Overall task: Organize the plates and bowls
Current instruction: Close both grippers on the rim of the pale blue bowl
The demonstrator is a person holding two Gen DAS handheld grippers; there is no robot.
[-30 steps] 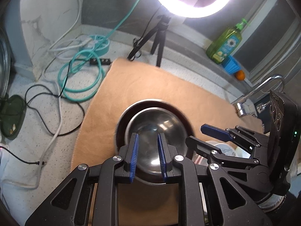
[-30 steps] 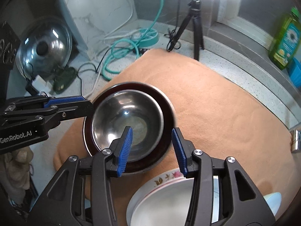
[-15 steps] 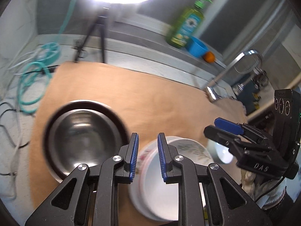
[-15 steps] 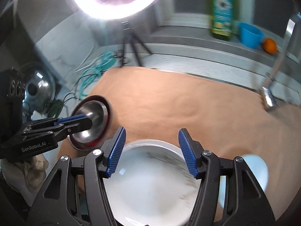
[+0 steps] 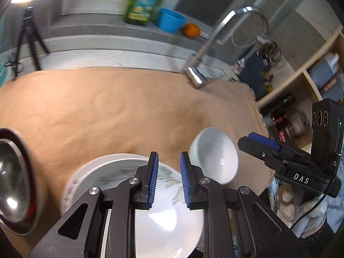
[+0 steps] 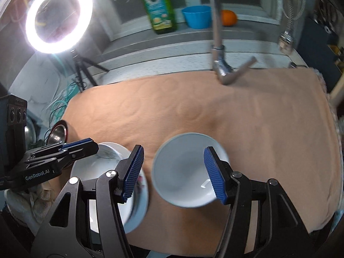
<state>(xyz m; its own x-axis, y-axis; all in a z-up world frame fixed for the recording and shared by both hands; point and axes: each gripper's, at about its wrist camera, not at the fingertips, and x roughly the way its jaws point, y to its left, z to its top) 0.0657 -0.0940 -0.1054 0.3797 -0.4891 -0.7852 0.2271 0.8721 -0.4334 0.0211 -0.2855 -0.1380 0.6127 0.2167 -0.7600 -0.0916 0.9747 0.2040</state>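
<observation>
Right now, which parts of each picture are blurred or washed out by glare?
Left wrist view: the green bottle and the faucet are smeared by motion, and the lamp glare burns out the top left corner. Right wrist view: the ring light is blown out white, and the white bowl has a soft rim.

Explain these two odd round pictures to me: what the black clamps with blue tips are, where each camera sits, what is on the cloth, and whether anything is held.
There is no robot: a person holds a black two-finger clamp in each hand, and each clamp carries a wide-angle camera looking along its blue-padded fingers. The left gripper fills one picture; the right gripper fills the other.

On the tan cloth lie a plain white bowl, a stack of white flower-patterned plates, and at the left a shiny steel bowl nested in a dark red dish.

Neither clamp holds anything. The left one's jaws stand narrow over the plates; the right one's stand wide above the white bowl, without touching it.
</observation>
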